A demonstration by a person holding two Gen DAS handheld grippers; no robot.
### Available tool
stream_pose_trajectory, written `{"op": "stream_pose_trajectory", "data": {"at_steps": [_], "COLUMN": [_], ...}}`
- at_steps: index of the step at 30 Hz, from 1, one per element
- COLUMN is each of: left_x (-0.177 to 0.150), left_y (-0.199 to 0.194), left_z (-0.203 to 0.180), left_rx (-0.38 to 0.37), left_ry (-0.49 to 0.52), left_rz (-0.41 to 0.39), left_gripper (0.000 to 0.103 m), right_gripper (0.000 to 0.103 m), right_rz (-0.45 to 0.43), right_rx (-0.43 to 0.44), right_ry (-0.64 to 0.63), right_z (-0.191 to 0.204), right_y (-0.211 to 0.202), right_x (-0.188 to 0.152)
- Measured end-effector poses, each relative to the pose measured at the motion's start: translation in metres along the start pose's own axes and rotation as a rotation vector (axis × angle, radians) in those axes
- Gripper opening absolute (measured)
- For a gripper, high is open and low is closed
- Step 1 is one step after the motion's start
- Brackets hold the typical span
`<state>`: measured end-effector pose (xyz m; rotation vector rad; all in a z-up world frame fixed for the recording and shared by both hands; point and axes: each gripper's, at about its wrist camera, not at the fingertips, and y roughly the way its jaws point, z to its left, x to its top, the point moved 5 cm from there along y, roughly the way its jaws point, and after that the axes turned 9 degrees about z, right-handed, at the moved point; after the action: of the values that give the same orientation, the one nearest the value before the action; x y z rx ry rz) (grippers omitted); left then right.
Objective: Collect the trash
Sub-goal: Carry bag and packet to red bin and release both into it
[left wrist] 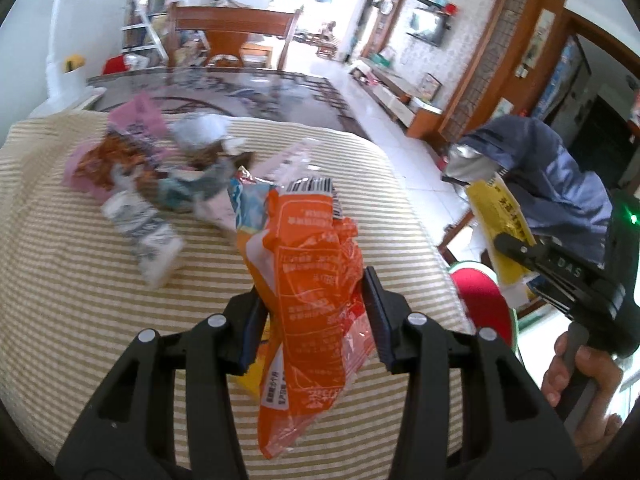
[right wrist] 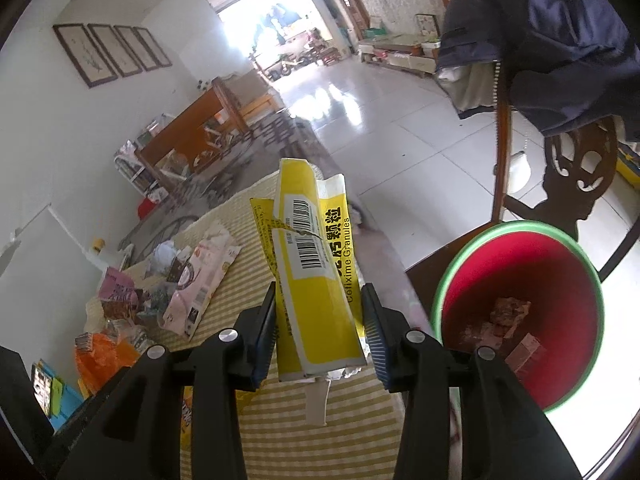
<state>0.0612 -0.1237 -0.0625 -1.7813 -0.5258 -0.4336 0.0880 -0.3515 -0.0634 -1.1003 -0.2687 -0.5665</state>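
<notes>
My left gripper [left wrist: 316,312] is shut on an orange snack wrapper [left wrist: 312,280] and holds it above the striped tablecloth [left wrist: 80,300]. My right gripper [right wrist: 320,320] is shut on a flattened yellow medicine box [right wrist: 312,280], held over the table edge; it also shows in the left wrist view [left wrist: 500,220]. A red bin with a green rim [right wrist: 524,308] stands just right of the table, below my right gripper, with some scraps inside. More trash lies on the cloth: a pink wrapper [left wrist: 132,128], a crumpled white paper [left wrist: 204,130], a white carton [left wrist: 144,232].
A wooden chair [right wrist: 572,176] draped with a blue jacket [right wrist: 560,40] stands behind the bin. A pink pouch [right wrist: 200,280] and other wrappers lie at the table's left in the right wrist view. Tiled floor lies beyond the table.
</notes>
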Motion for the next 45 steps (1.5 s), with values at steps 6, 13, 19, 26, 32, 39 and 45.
{"op": "stream_pose_trajectory", "data": {"at_steps": [6,13,19,26,32,39,45], "left_x": [0.004,0.010,0.011,0.007,-0.003,-0.007,0.002], "left_y": [0.015,0.042,0.061,0.086,0.092,0.085,0.069], "left_z": [-0.048,-0.112,-0.151,-0.183,-0.206,-0.200,-0.186], "left_rx": [-0.099,-0.222,-0.262,-0.296,-0.317,-0.316,-0.294], "left_ry": [0.086,0.169,0.229,0.285,0.353,0.364,0.337], "left_rz": [0.017,0.066,0.105,0.172,0.197,0.185,0.148], "left_gripper": [0.044,0.044,0.044,0.046,0.063,0.073,0.074], "right_gripper": [0.039,0.039,0.039,0.039,0.052,0.066,0.071], "right_rz": [-0.058,-0.146,-0.165,-0.262,-0.308,-0.326,-0.294], "right_rx": [-0.030,-0.078,-0.092,-0.143,-0.192,-0.211,-0.190], "right_ry": [0.127,0.283,0.330,0.428,0.521,0.503,0.478], "right_z": [-0.046,-0.095,-0.109,-0.130,-0.154,-0.152,-0.143], "right_y": [-0.020,-0.042,-0.047,-0.067,-0.076,-0.077,-0.067], "right_x": [0.010,0.016,0.018,0.017,0.013,0.016,0.021]}}
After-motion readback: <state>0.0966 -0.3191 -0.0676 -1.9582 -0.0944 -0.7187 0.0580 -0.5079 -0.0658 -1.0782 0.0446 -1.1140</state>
